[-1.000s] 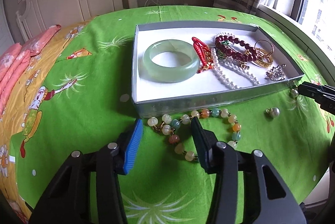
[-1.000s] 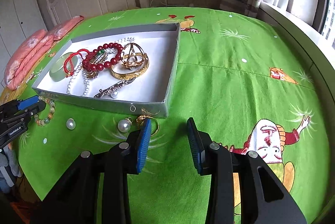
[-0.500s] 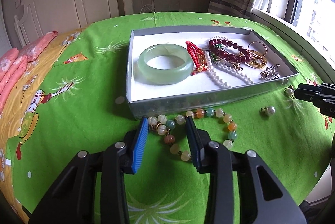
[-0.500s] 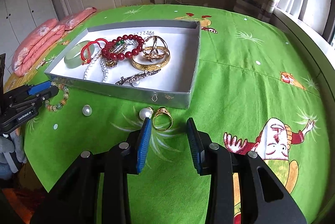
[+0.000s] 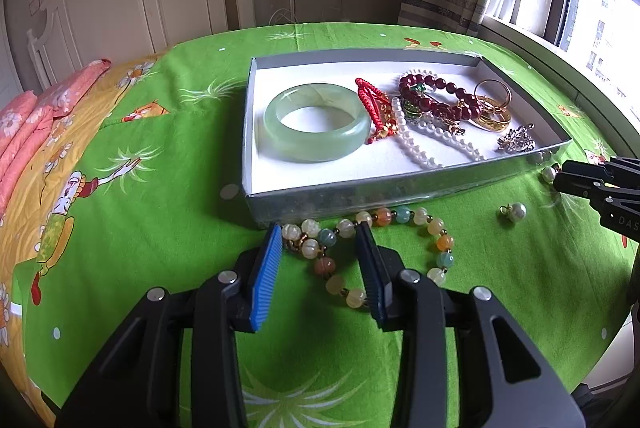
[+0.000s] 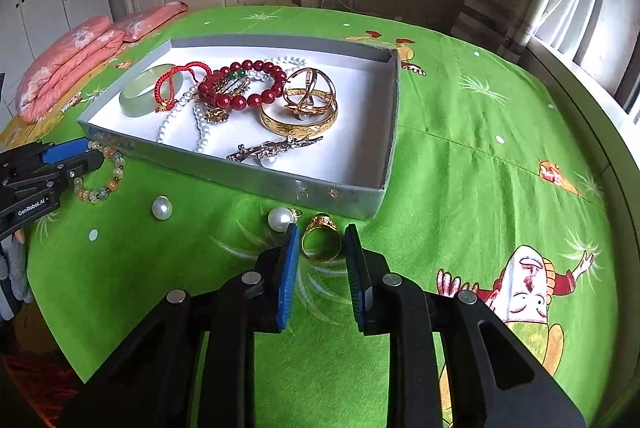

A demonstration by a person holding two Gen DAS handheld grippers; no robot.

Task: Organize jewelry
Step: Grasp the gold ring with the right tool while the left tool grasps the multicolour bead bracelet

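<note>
Down on the bed's green cartoon-print sheet (image 6: pixel 480 148), the right hand-held gripper (image 6: pixel 322 248) has just been closing; its ribbed blue pads now flank a chunky gold ring (image 6: pixel 321 242), apparently touching it on both sides. A glossy round pearl (image 6: pixel 280 219) sits just beside. The left hand-held gripper (image 5: pixel 320 248) straddles part of a pastel beaded bracelet (image 5: pixel 372 240), jaws apart, not pressing. Behind lies the shallow grey cardboard tray (image 5: pixel 360 196), holding a smooth jade bangle (image 5: pixel 316 122), dark red beads (image 5: pixel 436 96) and a pearl strand (image 5: pixel 420 144).
</note>
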